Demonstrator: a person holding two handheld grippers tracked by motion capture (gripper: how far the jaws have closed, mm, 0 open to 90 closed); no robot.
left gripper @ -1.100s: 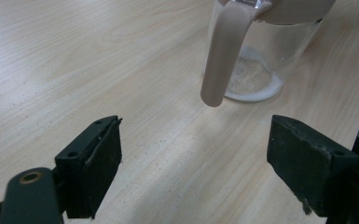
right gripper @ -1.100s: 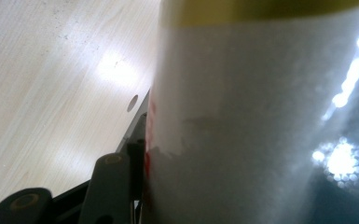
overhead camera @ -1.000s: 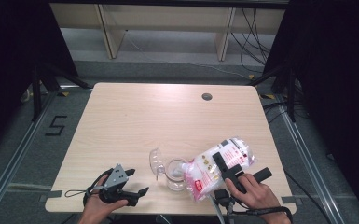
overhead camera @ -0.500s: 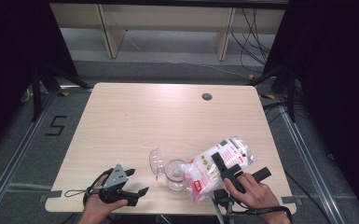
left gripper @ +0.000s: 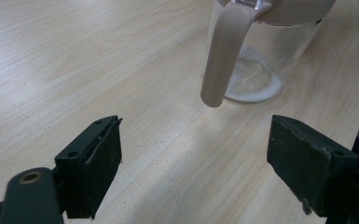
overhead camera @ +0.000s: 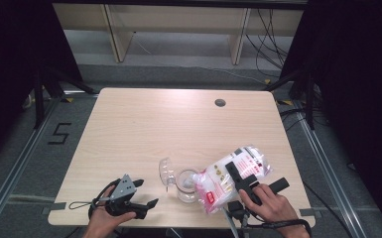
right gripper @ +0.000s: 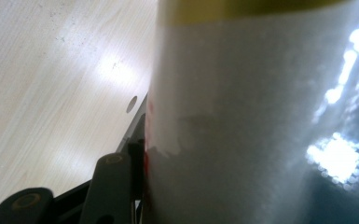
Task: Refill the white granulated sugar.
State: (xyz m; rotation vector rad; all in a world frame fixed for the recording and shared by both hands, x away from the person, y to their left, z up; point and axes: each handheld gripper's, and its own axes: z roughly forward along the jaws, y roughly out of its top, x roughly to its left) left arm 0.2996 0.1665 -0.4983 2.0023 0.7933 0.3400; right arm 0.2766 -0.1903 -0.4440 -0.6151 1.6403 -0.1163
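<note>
Down at the front-left corner of the table, the left gripper rests in the person's left hand, its jaws spread wide with only bare wood between them. In the left gripper view those jaws point toward the glass jar, which stands apart from them, a little white powder lying in its bottom. From above, the jar sits near the middle of the front edge, with its clear hinged lid thrown open to the left. Just right of it, the bag of white powder lies tilted, its lower end over the jar's mouth. The right gripper is clamped on this bag near the front-right corner, held by the right hand; the right gripper view has the bag pressed against the one jaw in sight.
</note>
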